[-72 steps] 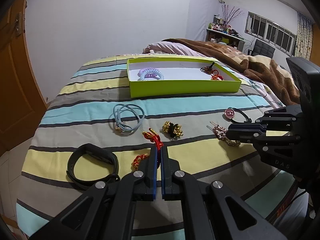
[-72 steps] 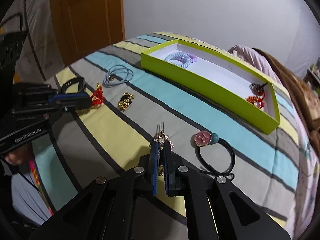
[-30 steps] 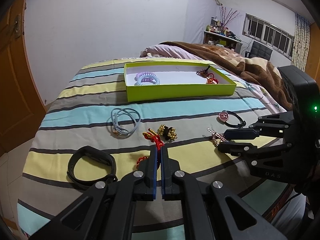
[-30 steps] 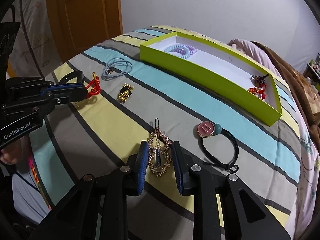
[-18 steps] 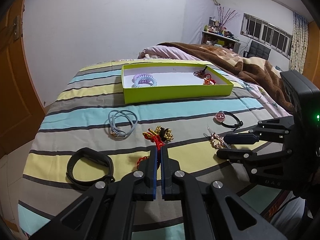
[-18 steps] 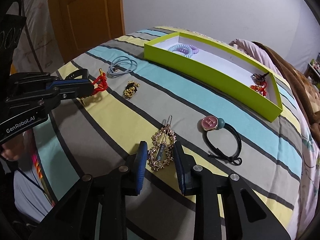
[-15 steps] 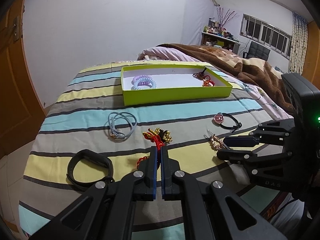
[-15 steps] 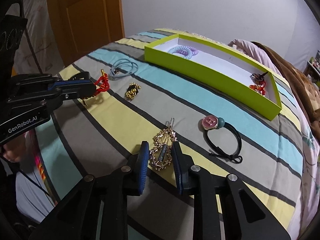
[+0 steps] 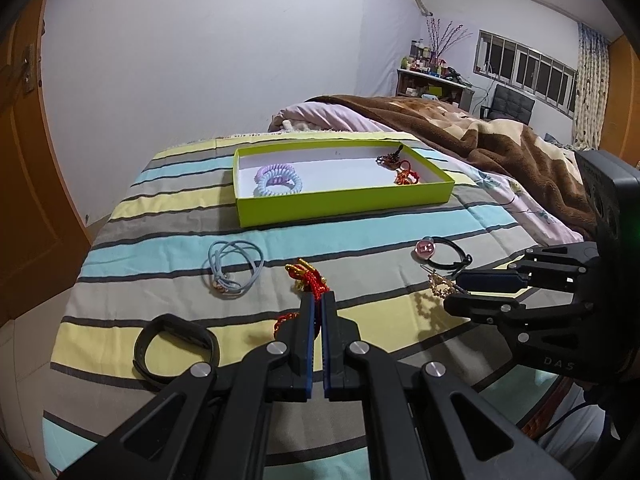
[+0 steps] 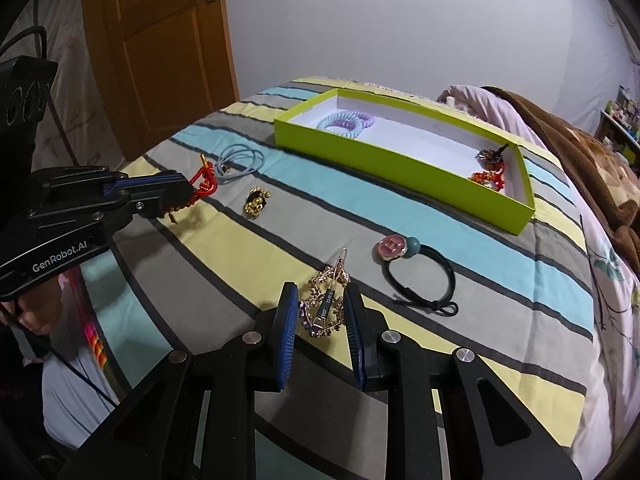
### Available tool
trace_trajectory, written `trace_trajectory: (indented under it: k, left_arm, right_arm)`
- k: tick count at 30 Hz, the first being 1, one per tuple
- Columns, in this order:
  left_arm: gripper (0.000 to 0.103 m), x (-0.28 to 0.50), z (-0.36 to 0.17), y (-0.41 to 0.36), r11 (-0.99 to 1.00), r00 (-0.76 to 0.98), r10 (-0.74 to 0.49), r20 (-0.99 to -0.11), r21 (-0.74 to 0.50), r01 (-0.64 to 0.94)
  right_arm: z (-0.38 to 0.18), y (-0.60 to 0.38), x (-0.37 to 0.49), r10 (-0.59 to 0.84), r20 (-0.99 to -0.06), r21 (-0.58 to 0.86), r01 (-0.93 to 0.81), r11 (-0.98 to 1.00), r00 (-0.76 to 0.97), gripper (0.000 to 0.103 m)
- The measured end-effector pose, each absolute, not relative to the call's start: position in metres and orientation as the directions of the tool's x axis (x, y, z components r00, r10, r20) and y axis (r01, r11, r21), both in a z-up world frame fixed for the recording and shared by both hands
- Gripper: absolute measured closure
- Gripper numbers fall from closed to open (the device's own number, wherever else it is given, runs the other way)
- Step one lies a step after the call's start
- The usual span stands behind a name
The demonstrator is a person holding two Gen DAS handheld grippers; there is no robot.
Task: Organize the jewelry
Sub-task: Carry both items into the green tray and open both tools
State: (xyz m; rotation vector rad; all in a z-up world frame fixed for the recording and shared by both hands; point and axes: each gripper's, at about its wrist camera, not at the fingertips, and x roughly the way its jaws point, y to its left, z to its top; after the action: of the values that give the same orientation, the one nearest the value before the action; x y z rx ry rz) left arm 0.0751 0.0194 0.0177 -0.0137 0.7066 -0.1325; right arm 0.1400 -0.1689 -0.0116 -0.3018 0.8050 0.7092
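My left gripper (image 9: 319, 300) is shut on a red and gold cord bracelet (image 9: 308, 280) and holds it above the striped bedspread; it also shows in the right wrist view (image 10: 188, 190). My right gripper (image 10: 320, 300) is open, its jaws on either side of a gold chain hair clip (image 10: 326, 304) lying on the bed. A lime green tray (image 9: 344, 204) at the far side holds pastel spiral hair ties (image 9: 278, 180) and a red and dark trinket (image 9: 402, 170).
On the bed lie a blue hair tie loop (image 9: 232, 270), a black band (image 9: 176, 344), a gold bead cluster (image 10: 256, 202) and a black hair tie with a pink button (image 10: 416, 268). A brown blanket (image 9: 480, 140) is at the right, a wooden door (image 10: 160, 40) at the left.
My right gripper opened and let the gold hair clip rest on the bed. My left gripper lifted the red bracelet higher above the bedspread.
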Motion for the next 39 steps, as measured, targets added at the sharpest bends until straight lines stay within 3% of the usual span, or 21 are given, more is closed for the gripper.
trace_trajectory:
  k: [22,39]
  left_arm:
    - [0.1,0.13,0.067,0.01,0.978,0.81,-0.202,-0.55,-0.073,0.194]
    - [0.1,0.222,0.037,0.006,0.98,0.759,-0.178,-0.626,-0.045,0.193]
  right_arm:
    - [0.039,-0.181,0.185,0.472,-0.639,-0.016,-0.624,0.781,0.607,0.079]
    - [0.02,-0.186,0.281,0.403,-0.678,-0.023,-0.565,0.824,0.615,0.079]
